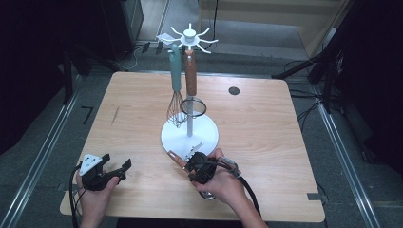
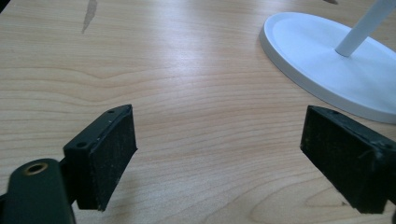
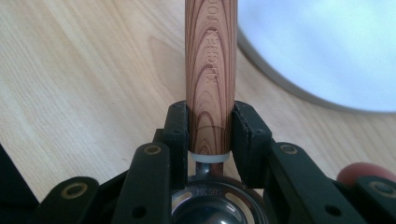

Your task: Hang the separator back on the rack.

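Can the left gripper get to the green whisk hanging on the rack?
Probably yes. The left gripper is open and holds nothing, and bare table lies between it and the green whisk on the white rack.

I work in a lab or studio made for recording, not in a real kitchen. My wooden table (image 1: 266, 142) stands alone on a grey floor (image 1: 43, 156) with metal rails (image 1: 45, 142) on both sides, loose cables (image 1: 309, 107) lie around it, and dark stands (image 1: 328, 61) surround it. The white utensil rack (image 1: 190, 128) is the only kitchen item here.
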The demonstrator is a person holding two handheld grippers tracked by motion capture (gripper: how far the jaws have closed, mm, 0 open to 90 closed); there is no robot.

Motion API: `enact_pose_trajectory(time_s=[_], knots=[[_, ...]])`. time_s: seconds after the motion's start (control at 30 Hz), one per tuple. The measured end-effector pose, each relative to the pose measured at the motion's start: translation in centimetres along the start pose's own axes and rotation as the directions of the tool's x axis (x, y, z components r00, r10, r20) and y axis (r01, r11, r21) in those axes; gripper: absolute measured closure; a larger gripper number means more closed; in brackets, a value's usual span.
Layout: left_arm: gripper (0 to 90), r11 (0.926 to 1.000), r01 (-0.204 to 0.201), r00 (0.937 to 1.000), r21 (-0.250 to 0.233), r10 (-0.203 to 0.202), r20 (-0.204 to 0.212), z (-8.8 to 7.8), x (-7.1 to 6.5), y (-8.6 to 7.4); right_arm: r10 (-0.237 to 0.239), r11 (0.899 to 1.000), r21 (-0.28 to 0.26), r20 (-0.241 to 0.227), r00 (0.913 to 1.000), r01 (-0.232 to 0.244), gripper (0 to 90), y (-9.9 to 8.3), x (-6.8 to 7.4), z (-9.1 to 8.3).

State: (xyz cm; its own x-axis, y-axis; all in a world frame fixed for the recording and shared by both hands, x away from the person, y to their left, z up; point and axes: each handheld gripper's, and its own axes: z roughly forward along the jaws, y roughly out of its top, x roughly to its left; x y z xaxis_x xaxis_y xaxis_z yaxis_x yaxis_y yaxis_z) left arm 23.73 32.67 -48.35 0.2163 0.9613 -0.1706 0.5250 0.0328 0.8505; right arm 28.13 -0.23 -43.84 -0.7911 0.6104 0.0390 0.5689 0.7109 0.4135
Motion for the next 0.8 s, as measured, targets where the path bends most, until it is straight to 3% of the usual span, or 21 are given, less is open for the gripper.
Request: enact_pose_trajectory(time_s=[0.3,0.43,0.8], knots=[[0.9,1.0000,0.007,0.9999,0.000,-0.007,-0.015,-0.1,0.1,0.1,0.058,0.994,-0.088,0.002,0.9983,-0.057,70.9,-1.6,-2.0,-1.3],[0.0,1.0000,0.008,0.9999,-0.001,-0.008,-0.010,-0.2,0.1,0.1,0.103,0.986,-0.131,-0.006,0.9947,-0.102,71.0,-2.3,-2.9,-1.8],[0.0,0.9998,0.018,0.9998,0.006,-0.018,-0.003,-0.1,0.2,0.1,0.169,0.963,-0.213,-0.006,0.9856,-0.166,70.9,-3.9,-4.9,-2.8]])
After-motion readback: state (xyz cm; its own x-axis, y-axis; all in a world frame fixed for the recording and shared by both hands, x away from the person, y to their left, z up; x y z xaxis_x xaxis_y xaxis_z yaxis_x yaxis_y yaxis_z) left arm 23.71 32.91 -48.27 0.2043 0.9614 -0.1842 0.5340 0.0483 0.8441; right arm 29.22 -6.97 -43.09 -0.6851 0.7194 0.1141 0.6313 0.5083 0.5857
